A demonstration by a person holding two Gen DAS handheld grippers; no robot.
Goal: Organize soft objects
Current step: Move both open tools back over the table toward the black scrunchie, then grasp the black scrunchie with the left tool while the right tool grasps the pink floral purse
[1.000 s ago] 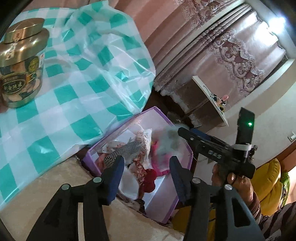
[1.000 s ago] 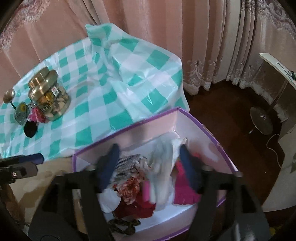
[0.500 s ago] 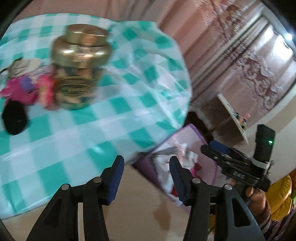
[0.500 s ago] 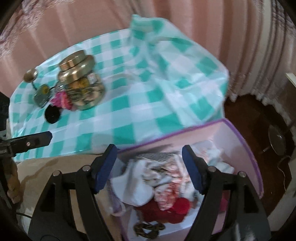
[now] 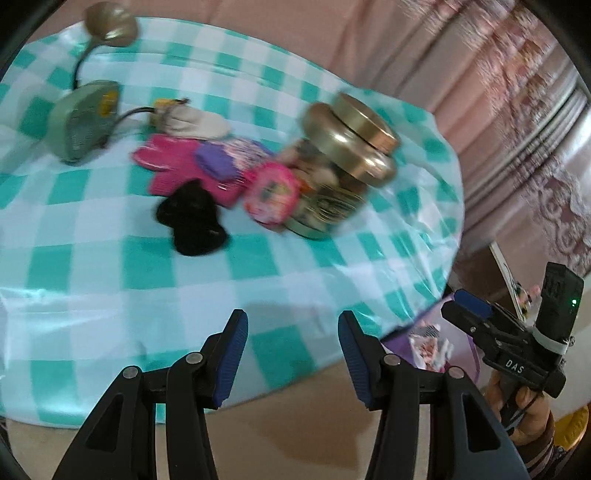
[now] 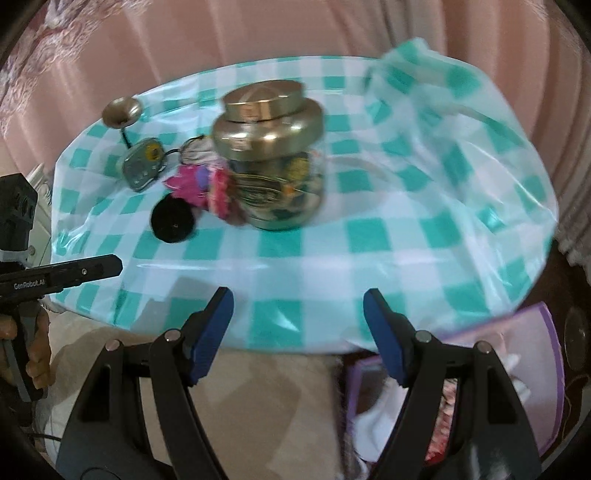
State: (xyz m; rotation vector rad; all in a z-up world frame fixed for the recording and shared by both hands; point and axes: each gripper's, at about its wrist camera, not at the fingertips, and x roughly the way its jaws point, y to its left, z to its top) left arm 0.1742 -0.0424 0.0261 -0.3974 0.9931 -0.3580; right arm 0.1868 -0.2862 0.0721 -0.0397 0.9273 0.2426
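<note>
Soft items lie on the green-checked tablecloth (image 5: pixel 110 273): a black cloth (image 5: pixel 192 218), a pink cloth (image 5: pixel 177 170) with a purple piece (image 5: pixel 216 162), a round pink pouch (image 5: pixel 271 192) and a beige one (image 5: pixel 195 123). They also show in the right wrist view, the black cloth (image 6: pixel 173 221) and pink cloth (image 6: pixel 188 184). My left gripper (image 5: pixel 291 350) is open and empty above the near table edge. My right gripper (image 6: pixel 297 332) is open and empty, also over the near edge. The purple box (image 6: pixel 554 369) of soft items sits low to the right.
A gold-lidded glass jar (image 5: pixel 340 166) stands beside the pouches, seen too in the right wrist view (image 6: pixel 269 155). A green gadget with a gooseneck (image 5: pixel 83 122) stands at the far left. Pink curtains (image 6: pixel 258 29) hang behind the table.
Both grippers have swung up and away from the purple box to face the table top. The jar and soft items have come into view. Both stay open and empty.
</note>
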